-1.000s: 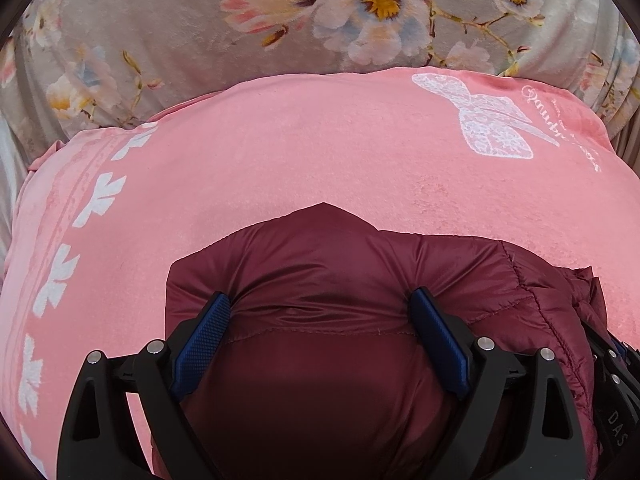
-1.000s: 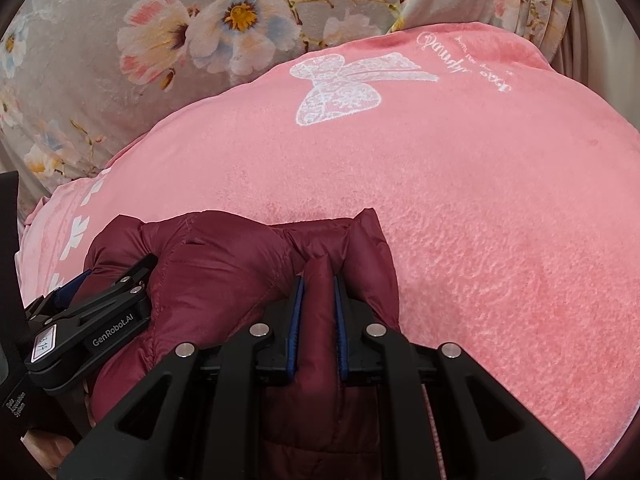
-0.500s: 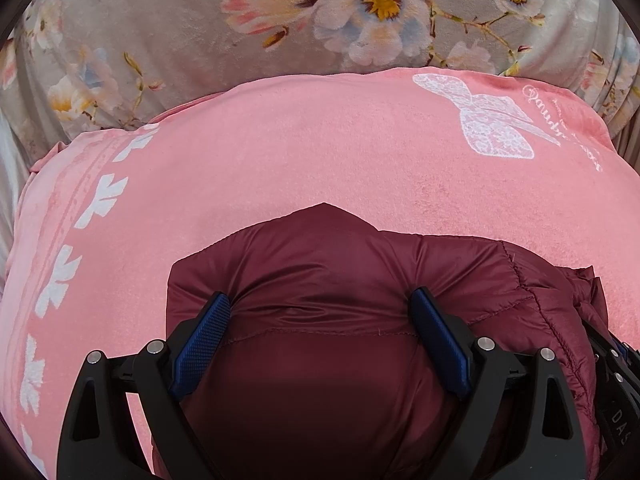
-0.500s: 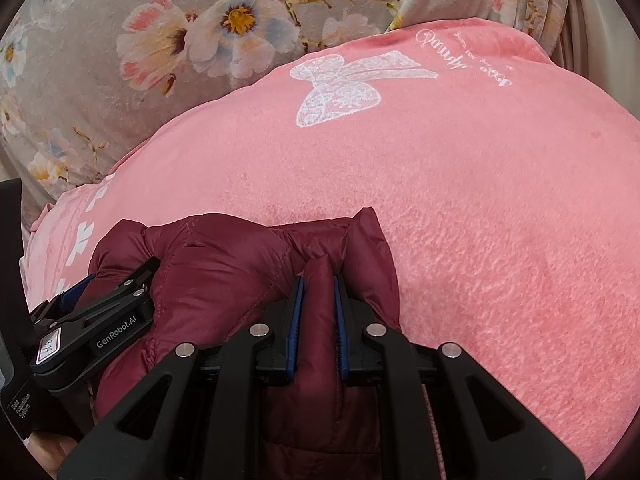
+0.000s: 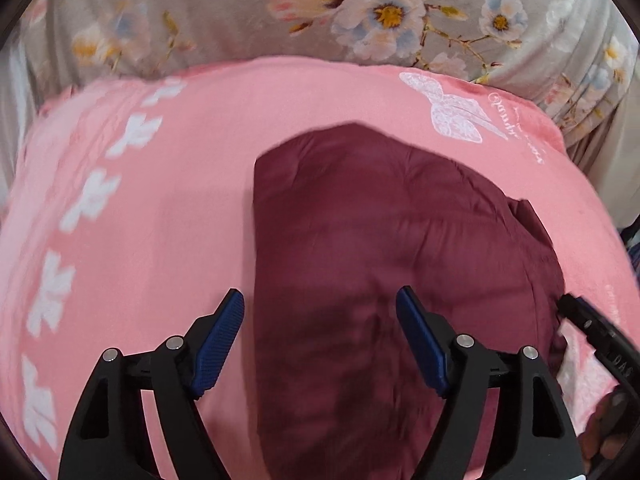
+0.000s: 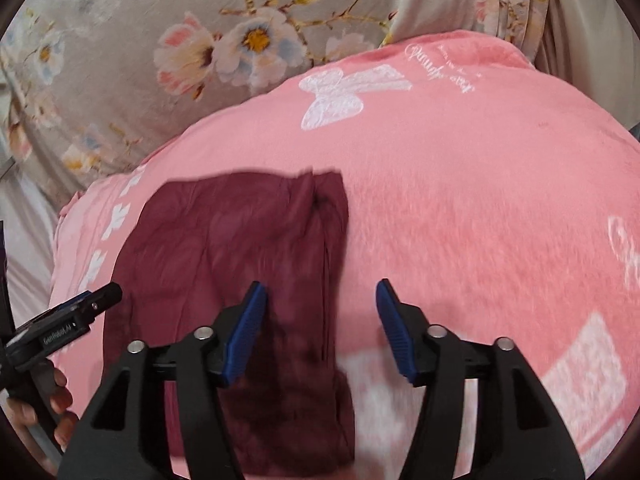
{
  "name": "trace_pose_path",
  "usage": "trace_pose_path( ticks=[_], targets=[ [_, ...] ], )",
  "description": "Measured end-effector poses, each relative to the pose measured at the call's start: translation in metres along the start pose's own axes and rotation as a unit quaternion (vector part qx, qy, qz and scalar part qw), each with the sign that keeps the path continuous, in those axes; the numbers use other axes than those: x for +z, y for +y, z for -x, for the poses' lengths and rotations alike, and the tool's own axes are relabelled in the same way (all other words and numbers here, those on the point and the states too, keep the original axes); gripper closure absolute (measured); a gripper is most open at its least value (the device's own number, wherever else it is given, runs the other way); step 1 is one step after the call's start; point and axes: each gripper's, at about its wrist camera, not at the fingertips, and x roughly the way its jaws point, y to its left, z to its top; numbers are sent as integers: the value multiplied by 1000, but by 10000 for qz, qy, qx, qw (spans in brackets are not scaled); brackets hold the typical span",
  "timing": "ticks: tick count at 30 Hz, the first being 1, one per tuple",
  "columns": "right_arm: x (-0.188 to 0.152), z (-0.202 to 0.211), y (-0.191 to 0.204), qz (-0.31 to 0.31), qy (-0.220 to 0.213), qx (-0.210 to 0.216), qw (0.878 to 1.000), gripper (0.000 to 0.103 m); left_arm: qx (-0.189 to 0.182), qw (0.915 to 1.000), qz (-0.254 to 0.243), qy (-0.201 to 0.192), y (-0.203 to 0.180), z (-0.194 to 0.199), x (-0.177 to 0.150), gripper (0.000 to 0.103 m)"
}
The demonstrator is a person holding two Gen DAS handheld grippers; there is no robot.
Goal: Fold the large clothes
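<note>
A maroon puffer jacket [image 5: 384, 240] lies folded into a rough rectangle on a pink blanket [image 5: 160, 200]. It also shows in the right wrist view [image 6: 240, 248]. My left gripper [image 5: 320, 312] is open and empty, hovering over the jacket's near left edge. My right gripper [image 6: 320, 300] is open and empty, over the jacket's right edge. Each gripper's tip shows in the other's view, the right gripper [image 5: 592, 328] at the jacket's right side and the left gripper [image 6: 76, 312] at its left side. Both views are motion-blurred.
The pink blanket [image 6: 480, 200] has white butterfly prints and script. Behind it is grey floral bedding [image 5: 280, 12], also in the right wrist view [image 6: 160, 40]. A hand [image 6: 44, 400] holds the left gripper's handle.
My right gripper has let go of the jacket and opened. Both grippers have pulled back and up, and the jacket now lies flat on the blanket.
</note>
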Motion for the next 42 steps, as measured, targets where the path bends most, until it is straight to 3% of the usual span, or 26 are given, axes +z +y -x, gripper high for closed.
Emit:
trace_pose_path(
  ticks=[4,6,9,12,15,20,21,22,25,26,27,35,42],
  targets=[
    [-28,-4,-10,-322,348,432,9979,40,-731,9937,737,434,34,-6,-27,29],
    [-37,-9,-14,-512,440,632,9957,39,-901,9881,1106,574,49,-15,-34,29],
    [-42,-11,-18,-732,351,874,9929,35,-1425,9749,1593,626,65,-26,-42,28],
    [-41,-14,-20,-847,332,1060,9902,31,-1548,9754,1463,568,58,-28,-40,24],
    [-37,-20,-21,-1007,353,1309,9856,29,-1631,9767,1273,567,42,-32,-39,13],
    [-30,-29,-16,-975,399,1453,9838,28,-1581,9819,926,491,23,-36,-35,11],
    [-29,-30,-15,-954,413,1466,9837,32,-1582,9821,908,478,23,-36,-36,14],
    [-28,-33,-12,-966,502,1588,9813,43,-1594,9821,889,469,23,-34,-35,18],
    [-23,-28,-9,-990,465,1790,9778,79,-1577,9841,751,311,25,-21,-30,50],
    [-20,-23,-5,-891,395,1758,9796,83,-1646,9839,671,202,27,-12,-27,65],
    [-17,-15,2,-754,313,1710,9819,87,-1768,9822,620,108,28,-3,-23,71],
    [24,50,54,-32,-671,1720,9828,90,-2103,9735,-57,-899,30,73,18,77],
    [71,73,124,725,-1496,1883,9679,90,-1847,9612,-633,-1948,54,128,57,77]
  ],
)
